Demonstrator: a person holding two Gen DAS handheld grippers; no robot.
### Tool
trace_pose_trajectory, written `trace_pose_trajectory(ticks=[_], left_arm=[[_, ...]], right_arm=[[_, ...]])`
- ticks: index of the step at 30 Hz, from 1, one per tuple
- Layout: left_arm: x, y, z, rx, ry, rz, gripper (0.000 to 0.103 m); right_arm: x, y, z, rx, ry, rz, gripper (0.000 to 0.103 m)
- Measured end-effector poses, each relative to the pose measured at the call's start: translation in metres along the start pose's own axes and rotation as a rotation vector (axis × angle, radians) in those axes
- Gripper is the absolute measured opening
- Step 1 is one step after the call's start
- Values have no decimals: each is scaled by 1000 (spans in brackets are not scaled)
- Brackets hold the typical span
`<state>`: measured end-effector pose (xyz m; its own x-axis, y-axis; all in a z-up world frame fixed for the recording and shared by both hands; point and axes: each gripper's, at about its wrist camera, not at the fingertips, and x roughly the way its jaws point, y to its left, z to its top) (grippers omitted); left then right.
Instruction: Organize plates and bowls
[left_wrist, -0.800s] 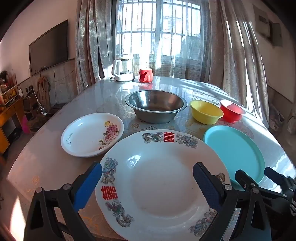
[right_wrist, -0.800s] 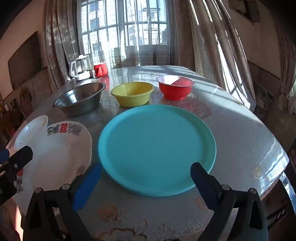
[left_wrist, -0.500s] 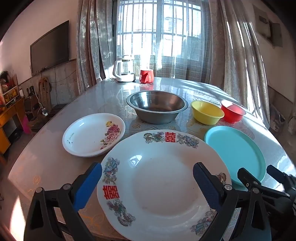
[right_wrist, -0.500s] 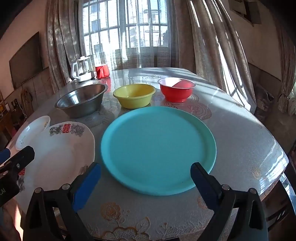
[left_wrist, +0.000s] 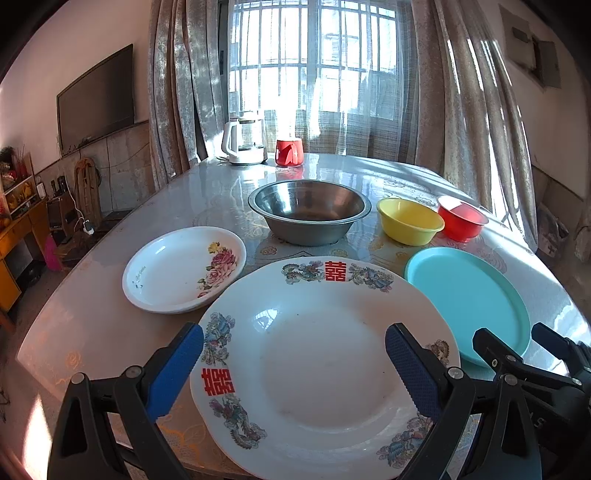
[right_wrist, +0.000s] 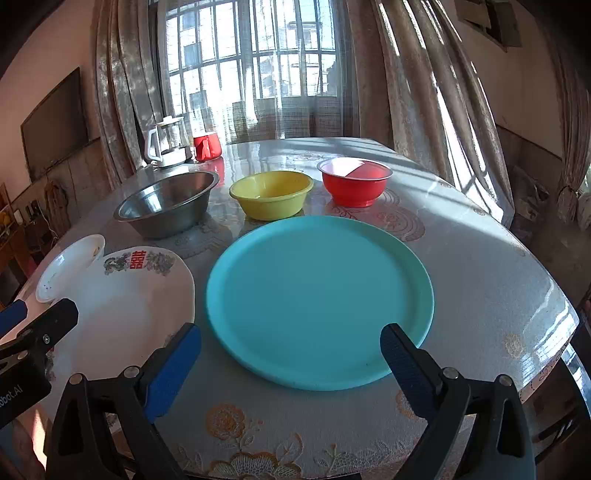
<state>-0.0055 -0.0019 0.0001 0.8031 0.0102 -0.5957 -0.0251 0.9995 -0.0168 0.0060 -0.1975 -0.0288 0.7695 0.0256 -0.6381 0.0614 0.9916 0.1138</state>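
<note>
A large white plate with red characters (left_wrist: 317, 354) lies at the table's near edge, between the fingers of my open, empty left gripper (left_wrist: 295, 354). A small white rose plate (left_wrist: 177, 269) lies to its left. A teal plate (right_wrist: 317, 299) lies in front of my open, empty right gripper (right_wrist: 291, 354); it also shows in the left wrist view (left_wrist: 469, 295). Behind stand a steel bowl (left_wrist: 310, 210), a yellow bowl (right_wrist: 271, 197) and a red bowl (right_wrist: 354, 181), all empty and apart.
A white kettle (left_wrist: 243, 142) and a red cup (left_wrist: 289, 152) stand at the table's far edge by the curtained window. The round table (right_wrist: 480, 280) drops off close on the right. A TV (left_wrist: 96, 99) hangs on the left wall.
Both grippers have drawn back and risen slightly, so the plates and bowls sit a little farther off. No object has moved and both grippers stay open.
</note>
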Motion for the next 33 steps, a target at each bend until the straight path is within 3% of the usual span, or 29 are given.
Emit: trace_pose_trajectory(ticks=[33], left_arm=[[2,-19,0,51,2,-21,100]], right_arm=[[-3,-8,4,13,-15,16,99]])
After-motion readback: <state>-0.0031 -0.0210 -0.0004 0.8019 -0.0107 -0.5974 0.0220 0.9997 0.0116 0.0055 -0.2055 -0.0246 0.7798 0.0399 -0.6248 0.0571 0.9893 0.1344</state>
